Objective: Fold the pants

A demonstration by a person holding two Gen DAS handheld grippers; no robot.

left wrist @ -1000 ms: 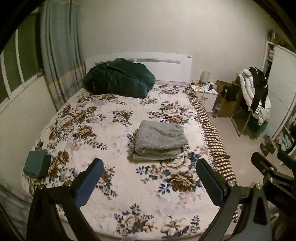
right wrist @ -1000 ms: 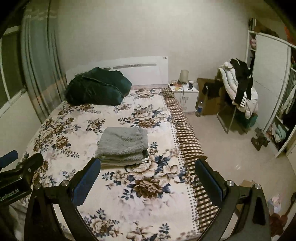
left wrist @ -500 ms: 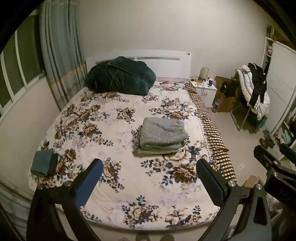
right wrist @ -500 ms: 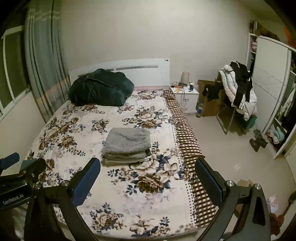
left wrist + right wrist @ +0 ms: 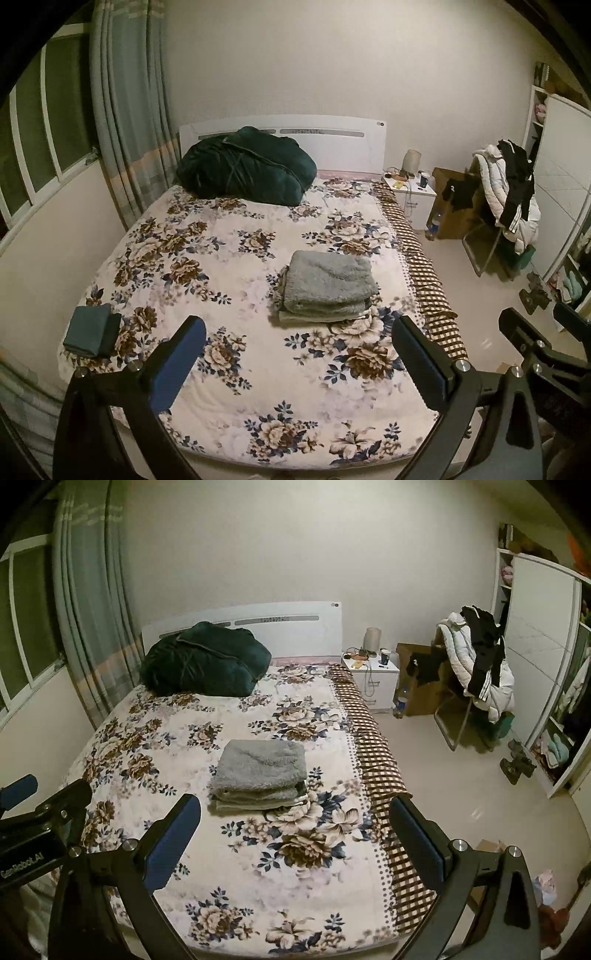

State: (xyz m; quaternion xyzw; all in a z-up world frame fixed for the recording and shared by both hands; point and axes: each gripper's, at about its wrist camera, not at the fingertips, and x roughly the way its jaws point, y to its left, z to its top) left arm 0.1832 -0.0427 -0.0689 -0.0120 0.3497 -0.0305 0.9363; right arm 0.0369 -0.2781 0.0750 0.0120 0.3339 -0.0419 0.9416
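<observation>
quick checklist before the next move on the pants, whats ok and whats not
1. Left tool open, nothing held: ok.
2. Right tool open, nothing held: ok.
3. Folded grey pile lying flat on the floral bedspread: ok.
4. Top grey layer squared over the layers beneath: ok, though lower edges stick out at the front.
5. Whether the pile is pants: cannot tell.
6. Bedspread around the pile free of other things; the small teal bundle and dark green duvet lie apart: ok.

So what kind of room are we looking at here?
Almost certainly a home bedroom: a bed with a floral cover and white headboard, a small nightstand beside it, and a chair heaped with jackets by a wardrobe.
</observation>
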